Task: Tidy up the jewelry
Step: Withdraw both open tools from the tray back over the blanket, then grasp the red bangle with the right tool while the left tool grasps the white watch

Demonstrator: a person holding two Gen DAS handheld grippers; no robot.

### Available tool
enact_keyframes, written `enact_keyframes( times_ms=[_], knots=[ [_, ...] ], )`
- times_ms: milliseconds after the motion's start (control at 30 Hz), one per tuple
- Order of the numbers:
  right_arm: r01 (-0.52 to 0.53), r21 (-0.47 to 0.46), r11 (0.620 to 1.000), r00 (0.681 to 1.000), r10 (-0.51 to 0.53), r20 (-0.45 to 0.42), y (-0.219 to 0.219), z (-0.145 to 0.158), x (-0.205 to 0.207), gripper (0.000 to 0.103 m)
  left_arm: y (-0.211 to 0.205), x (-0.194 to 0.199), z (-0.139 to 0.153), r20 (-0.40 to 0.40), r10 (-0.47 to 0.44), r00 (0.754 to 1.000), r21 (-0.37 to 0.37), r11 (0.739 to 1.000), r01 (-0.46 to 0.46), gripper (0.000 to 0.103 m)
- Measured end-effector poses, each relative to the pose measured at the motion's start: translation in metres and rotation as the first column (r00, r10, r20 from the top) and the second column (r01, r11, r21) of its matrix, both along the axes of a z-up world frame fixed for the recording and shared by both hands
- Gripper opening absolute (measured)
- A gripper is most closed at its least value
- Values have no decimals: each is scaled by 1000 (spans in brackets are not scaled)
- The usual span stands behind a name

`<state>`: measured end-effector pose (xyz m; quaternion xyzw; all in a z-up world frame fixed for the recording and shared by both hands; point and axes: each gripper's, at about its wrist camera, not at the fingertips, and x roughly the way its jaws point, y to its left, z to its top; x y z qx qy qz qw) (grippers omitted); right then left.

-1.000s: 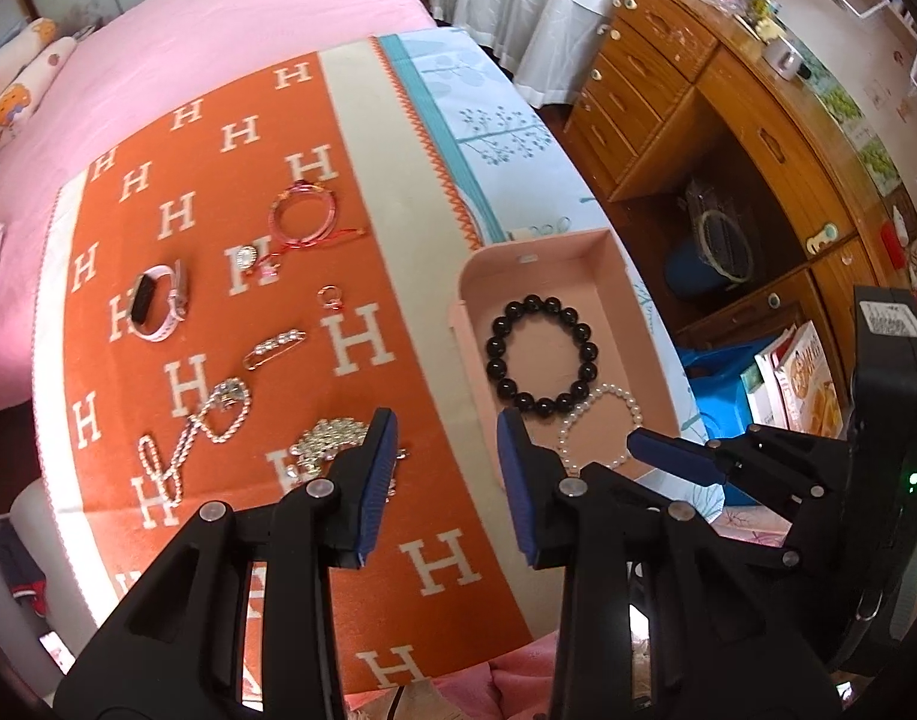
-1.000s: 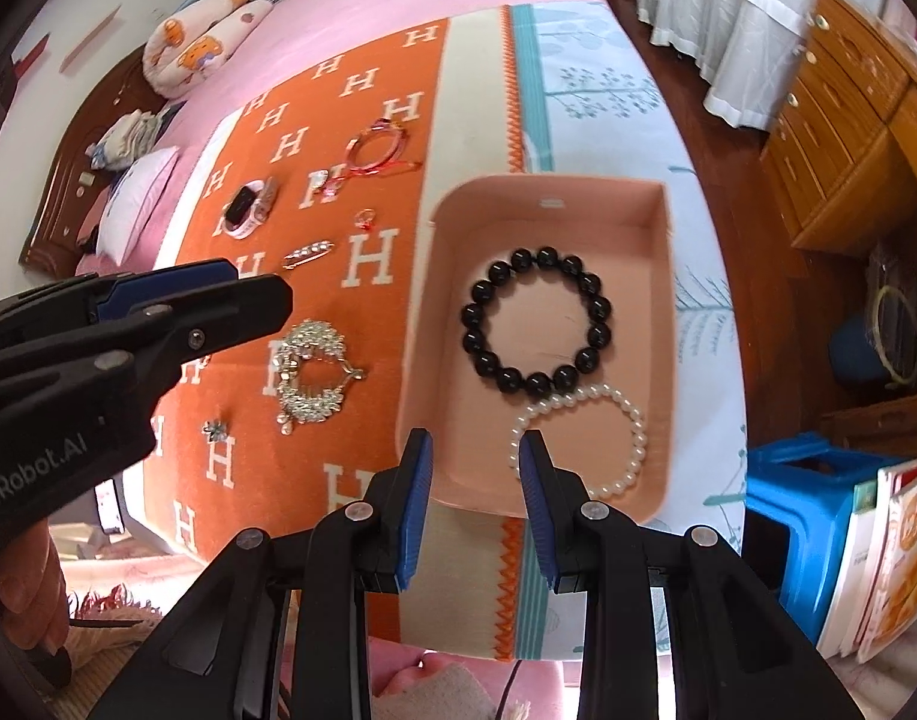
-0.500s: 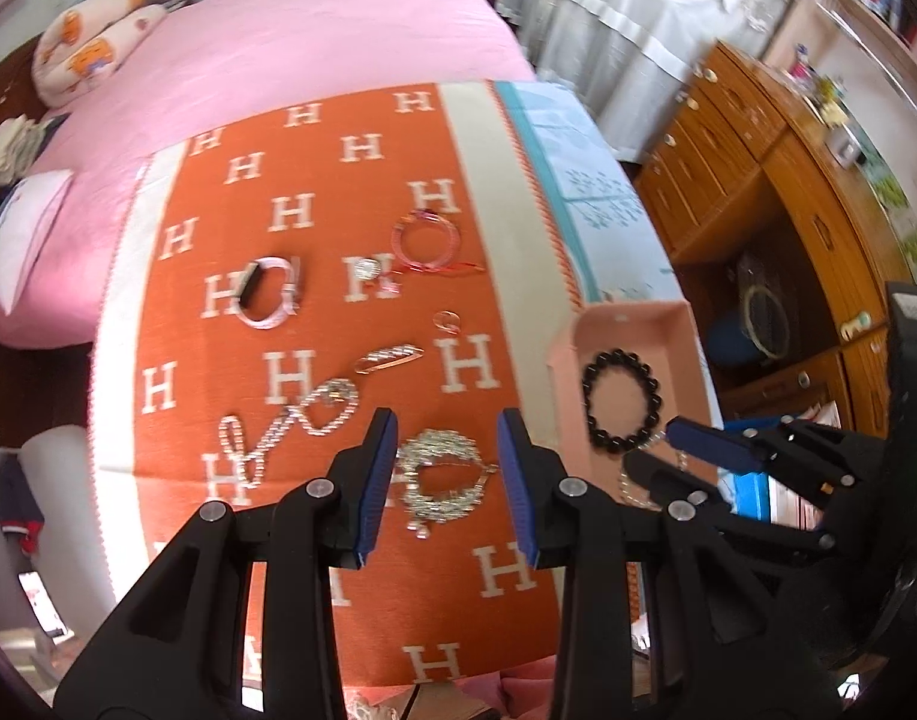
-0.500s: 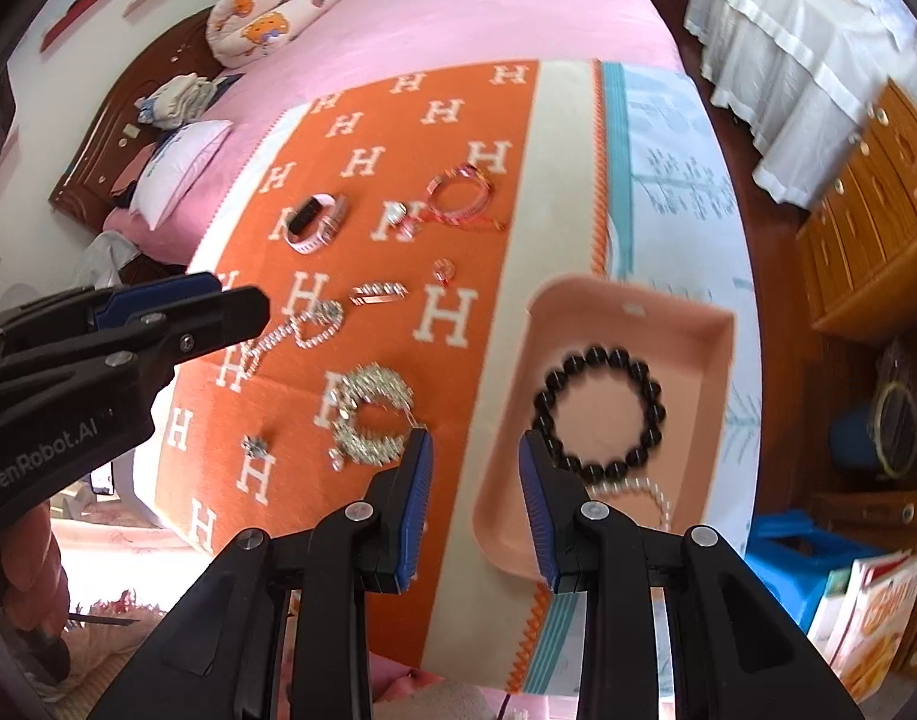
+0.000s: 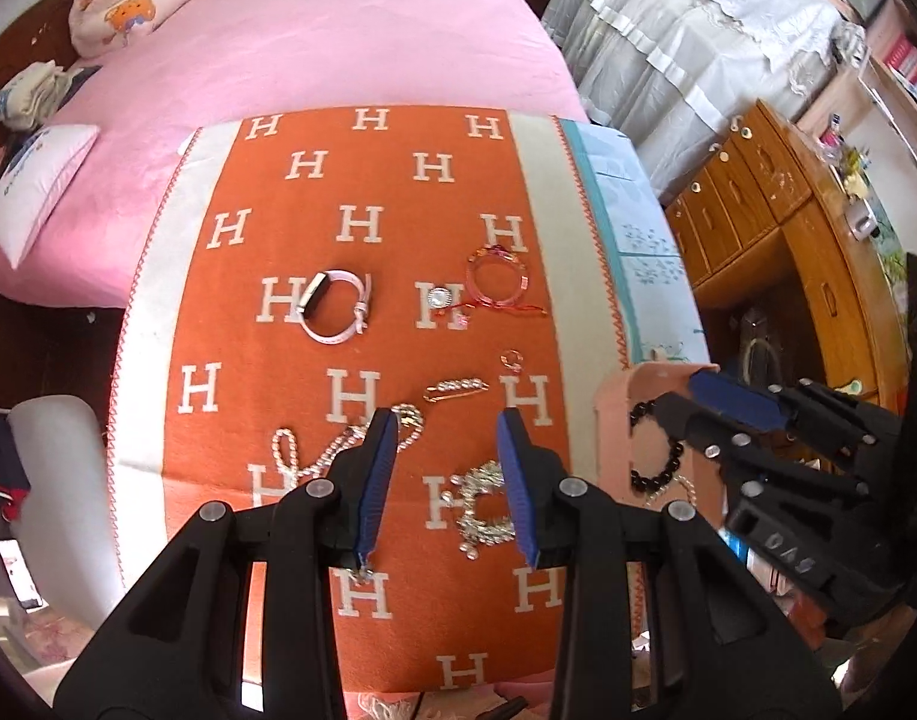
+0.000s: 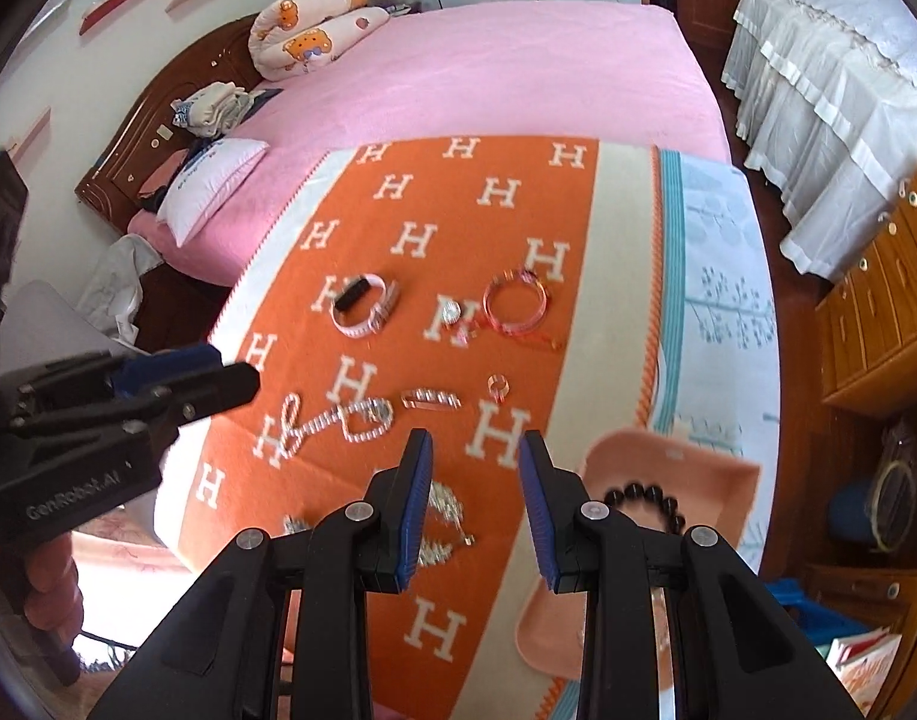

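Jewelry lies on an orange H-patterned blanket (image 5: 362, 180): a pink watch (image 5: 338, 306), a red bangle (image 5: 497, 279), a small ring (image 5: 511, 360), a gold hair clip (image 5: 455, 387), a silver chain (image 5: 338, 450) and a rhinestone necklace (image 5: 482, 504). A pink tray (image 6: 668, 462) at the right holds a black bead bracelet (image 6: 641, 495). My left gripper (image 5: 446, 450) is open and empty above the necklace. My right gripper (image 6: 473, 468) is open and empty, left of the tray.
The blanket lies on a pink bed (image 6: 488, 72) with pillows (image 6: 212, 189) at its far left. A wooden dresser (image 5: 776, 204) stands at the right. A blue stool (image 6: 818, 612) and books sit on the floor below the tray.
Both grippers have pulled back and swung left, from over the tray toward the blanket. The jewelry now looks farther off. Both stay open and empty.
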<state>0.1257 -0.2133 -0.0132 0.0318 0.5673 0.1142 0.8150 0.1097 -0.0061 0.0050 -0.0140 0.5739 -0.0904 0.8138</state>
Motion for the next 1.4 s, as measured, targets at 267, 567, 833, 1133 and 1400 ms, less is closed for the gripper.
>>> enact_keyframes(
  times_ms=[267,567,833,1133,1400],
  knots=[
    [-25,-27,999,1000,25,1,24,-10,41,30,33,25,-21,43,20,999,-1,1000,-20,31],
    [-48,-51,998,998,46,-47,42,-68,92,30,72,69,-78,-6,48,999,-28,998,-48,31],
    [-18,-36,999,995,14,-102,44,-122,141,30,80,107,-129,-70,51,996,-36,998,-54,31],
    [19,4,1000,989,-19,-145,44,-164,171,30,54,131,-162,-111,-24,994,-62,998,17,31],
    [62,38,997,985,-56,-162,37,-179,176,30,41,144,-181,-138,-29,990,-50,999,22,26]
  ],
)
